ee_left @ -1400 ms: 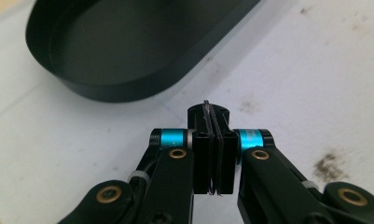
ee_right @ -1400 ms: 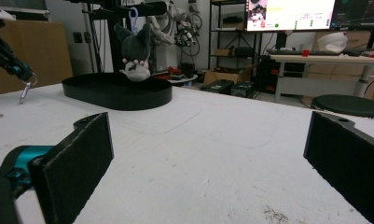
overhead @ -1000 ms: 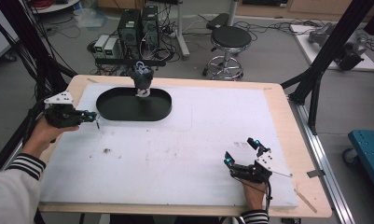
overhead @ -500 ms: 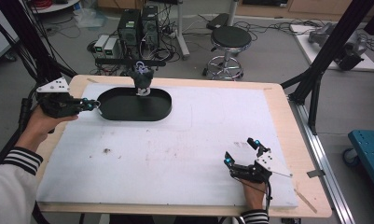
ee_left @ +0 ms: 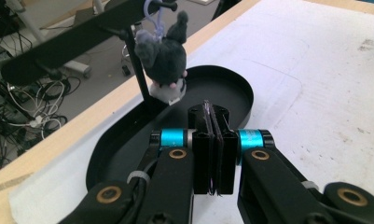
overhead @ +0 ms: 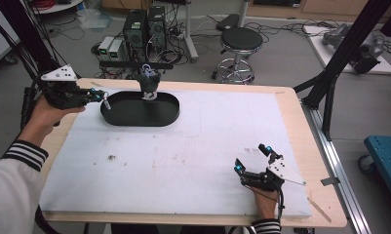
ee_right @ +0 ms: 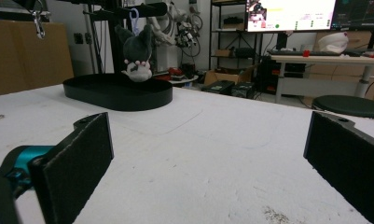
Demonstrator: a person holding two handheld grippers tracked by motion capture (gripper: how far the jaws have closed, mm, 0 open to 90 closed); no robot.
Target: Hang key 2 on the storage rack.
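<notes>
Black and oval, the tray sits at the far left of the white table, and a grey plush toy hangs from a stand's crossbar over its far edge. Just left of the tray, the left gripper hovers with its jaws pressed together on nothing. Near the table's right front, the right gripper rests with jaws spread wide and empty.

Fuzzy plush toy above matt black tray, wood-edged table.
</notes>
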